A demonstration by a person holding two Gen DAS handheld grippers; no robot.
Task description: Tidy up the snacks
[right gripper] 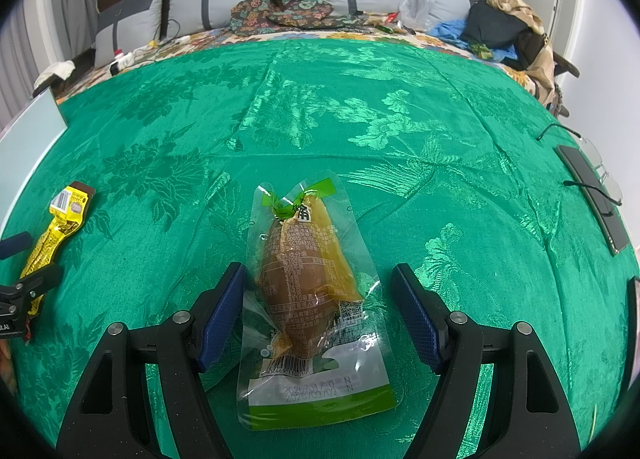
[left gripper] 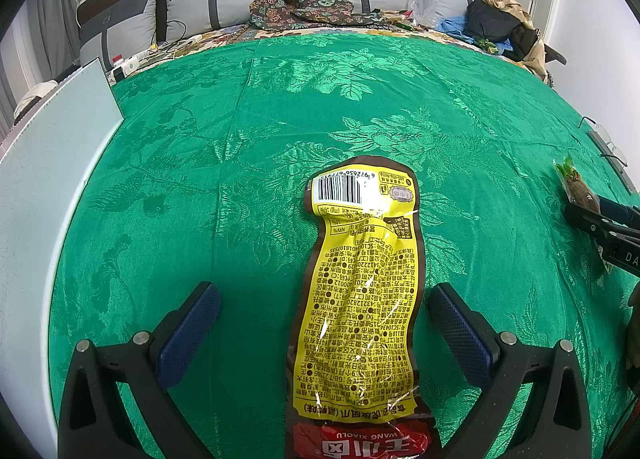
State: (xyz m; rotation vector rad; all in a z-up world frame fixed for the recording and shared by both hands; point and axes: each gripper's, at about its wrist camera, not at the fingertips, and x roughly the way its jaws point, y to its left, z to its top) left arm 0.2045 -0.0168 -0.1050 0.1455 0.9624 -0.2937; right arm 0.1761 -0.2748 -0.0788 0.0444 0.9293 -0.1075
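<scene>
Now, from the left wrist camera, you see the long yellow snack packet with brown edges and black print (left gripper: 358, 295) lying flat on the shiny green cloth with woven leaf pattern (left gripper: 200, 163). It lies between the two fingers of your left gripper (left gripper: 326, 317), whose jaws stand wide apart; the blue textured pads (left gripper: 460, 331) do not touch the packet. A pale flat board (left gripper: 44, 179) lies at the left edge of the cloth. To the right, near the edge, your right gripper (left gripper: 600, 223) shows only partly, with a small part of a clear packet beside it. Between the yellow packet and the far end of the cloth the surface is free.

From the right wrist camera, the clear plastic pouch with green band, holding a brown oval snack (right gripper: 312, 299), lies flat between the fingers of the right gripper. These jaws are also apart. The left pad (right gripper: 224, 311) stands just beside the pouch edge; the right pad stays apart from it. The yellow packet lies far left, next to the left gripper. A dark flat device (right gripper: 592, 199) and thin-framed glasses (right gripper: 604, 175) rest near the right edge of the cloth.
</scene>
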